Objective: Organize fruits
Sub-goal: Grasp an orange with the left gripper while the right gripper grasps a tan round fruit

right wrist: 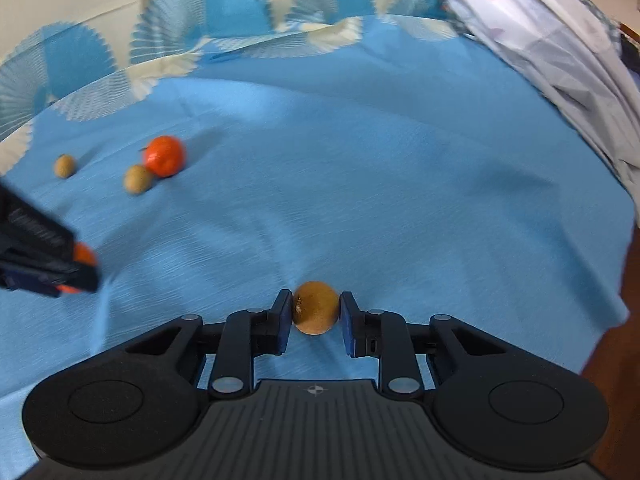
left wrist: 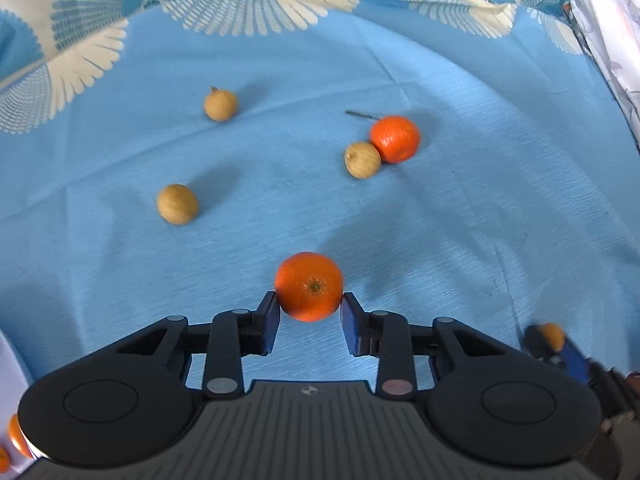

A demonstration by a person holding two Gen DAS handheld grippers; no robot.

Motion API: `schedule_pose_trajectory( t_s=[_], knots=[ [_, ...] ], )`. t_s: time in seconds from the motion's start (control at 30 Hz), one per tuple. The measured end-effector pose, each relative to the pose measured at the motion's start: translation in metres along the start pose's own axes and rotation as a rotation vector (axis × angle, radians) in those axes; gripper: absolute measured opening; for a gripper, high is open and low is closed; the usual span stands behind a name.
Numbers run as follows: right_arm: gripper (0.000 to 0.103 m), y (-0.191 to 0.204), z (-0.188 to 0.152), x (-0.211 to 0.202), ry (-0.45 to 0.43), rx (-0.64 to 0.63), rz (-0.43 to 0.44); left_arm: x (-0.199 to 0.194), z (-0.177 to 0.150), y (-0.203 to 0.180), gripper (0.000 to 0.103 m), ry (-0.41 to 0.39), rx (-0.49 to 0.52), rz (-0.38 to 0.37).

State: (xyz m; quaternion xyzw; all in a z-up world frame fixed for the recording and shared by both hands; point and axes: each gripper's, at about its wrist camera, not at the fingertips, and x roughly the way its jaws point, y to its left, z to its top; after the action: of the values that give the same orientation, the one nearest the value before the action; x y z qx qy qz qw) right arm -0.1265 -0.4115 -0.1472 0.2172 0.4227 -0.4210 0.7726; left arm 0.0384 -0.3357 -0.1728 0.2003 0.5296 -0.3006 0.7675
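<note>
The left claw (left wrist: 309,307) pinches a tangerine (left wrist: 309,286) above the table (left wrist: 460,216); the right claw (right wrist: 316,312) pinches a brown fruit (right wrist: 316,307). Both pinch only at the fingertips, so the round fruits can slip and roll away. Only the left view shows the third loose brown fruit (left wrist: 177,204), ahead-left of its claw.

right gripper (left wrist: 554,344): blurred, contents unclear | oranges (left wrist: 16,436): cut by left edge, half hidden
</note>
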Motion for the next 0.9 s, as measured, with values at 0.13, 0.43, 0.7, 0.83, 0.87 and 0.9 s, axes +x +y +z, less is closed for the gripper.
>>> schedule_pose_trajectory(
  t_s=[0.13,0.43,0.7,0.83,0.87,0.9],
  knots=[
    [0.026,-0.014,0.003,-0.008,-0.019,0.046,-0.009,-0.036,-0.008,0.011,0.036,-0.064,0.000,-0.009],
    [0.026,0.000,0.012,-0.111,-0.175,-0.020,0.182,-0.164,-0.063,0.059,0.037,-0.211,-0.058,0.059],
    [0.026,0.043,-0.007,-0.218,-0.261,-0.169,0.397,-0.261,-0.153,0.111,0.037,-0.280,-0.167,0.184],
    [0.027,0.060,-0.035,-0.267,-0.244,-0.243,0.494,-0.297,-0.202,0.139,0.037,-0.312,-0.227,0.201],
    [0.027,0.064,-0.044,-0.277,-0.236,-0.264,0.511,-0.305,-0.214,0.145,0.037,-0.318,-0.240,0.202],
    [0.027,0.067,-0.053,-0.287,-0.228,-0.282,0.525,-0.312,-0.225,0.151,0.037,-0.323,-0.252,0.203]
  ],
)
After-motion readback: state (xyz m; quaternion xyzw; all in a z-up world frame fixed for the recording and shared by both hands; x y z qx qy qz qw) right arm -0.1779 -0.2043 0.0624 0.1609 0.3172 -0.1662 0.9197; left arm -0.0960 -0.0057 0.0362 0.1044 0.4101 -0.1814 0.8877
